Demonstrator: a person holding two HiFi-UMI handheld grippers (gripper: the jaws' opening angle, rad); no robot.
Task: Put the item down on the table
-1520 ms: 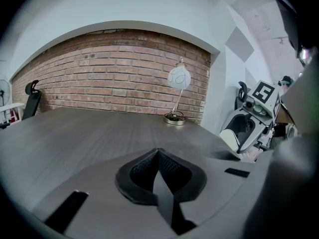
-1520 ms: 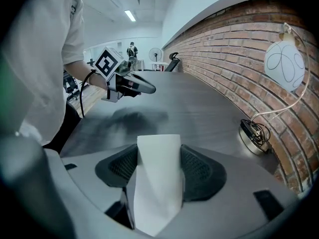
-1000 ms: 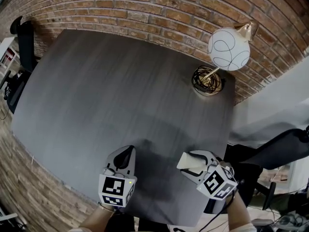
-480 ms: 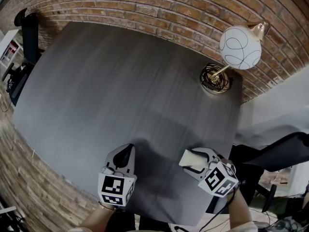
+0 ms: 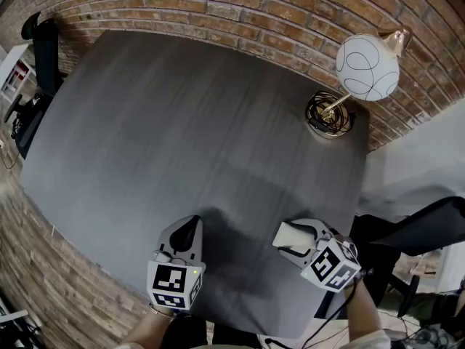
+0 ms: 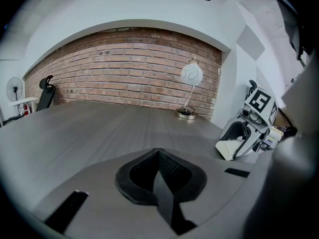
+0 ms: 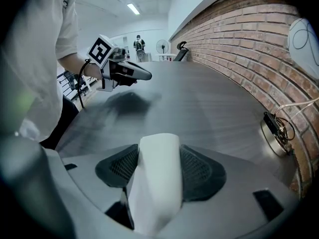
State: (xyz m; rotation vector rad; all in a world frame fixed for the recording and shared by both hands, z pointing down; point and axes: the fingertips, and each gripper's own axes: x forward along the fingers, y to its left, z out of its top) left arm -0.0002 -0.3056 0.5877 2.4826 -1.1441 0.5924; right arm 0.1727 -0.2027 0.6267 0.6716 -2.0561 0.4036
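The left gripper (image 5: 190,227) hovers over the near edge of the dark grey table (image 5: 182,122), and in the left gripper view its black padded fingers (image 6: 172,169) are pressed together with nothing between them. The right gripper (image 5: 296,231) sits just to its right, over the near right part of the table, and its fingers (image 7: 199,171) are clamped on the white item (image 7: 157,178), a pale, smooth, folded or curled piece that stands up between the pads and pokes out past their tips. In the head view the item (image 5: 285,243) shows as a light wedge at the front of the right gripper, pointing toward the middle of the table. From the left gripper view it hangs low, close to the table top, but whether it touches the surface cannot be told. The two grippers are near each other but apart, each with its marker cube toward the person. At the far right corner of the table stands a lamp (image 5: 367,58) with a white globe shade and a round base (image 5: 330,115) ringed by coiled cable, close against the brick wall (image 5: 254,6). A black chair (image 5: 43,49) stands off the far left corner.
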